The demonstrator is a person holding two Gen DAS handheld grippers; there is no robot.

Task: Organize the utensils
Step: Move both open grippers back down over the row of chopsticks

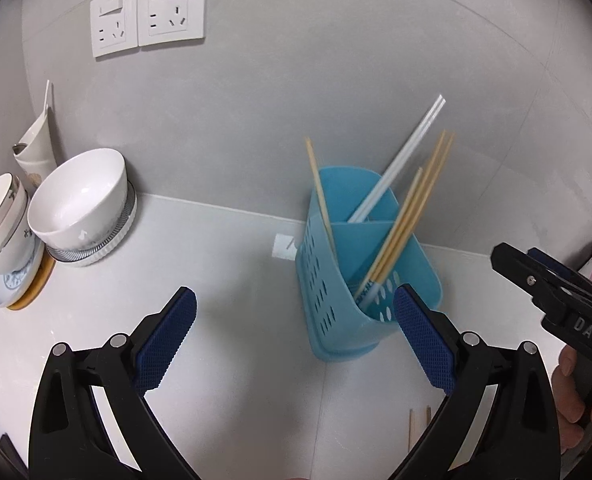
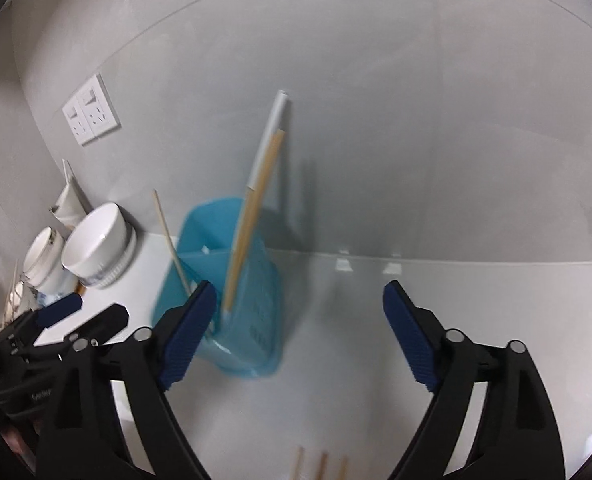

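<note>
Both tools spread, empty; three loose chopsticks (image 2: 320,467) show fully only in right view.

Chopsticks (image 1: 403,220) in holder (image 1: 335,300), bowls (image 1: 80,204) left.

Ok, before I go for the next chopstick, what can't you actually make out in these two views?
- Loose chopsticks on the counter: cut off by the bottom edge in both wrist views, so count and length are unclear.
- Blue holder: motion-blurred in the right wrist view; its near corner sits behind the right gripper.
- Holder's inside bottom: hidden by its own walls.
- Stacked dishes: partly cut off at the left edge, left wrist view.
</note>
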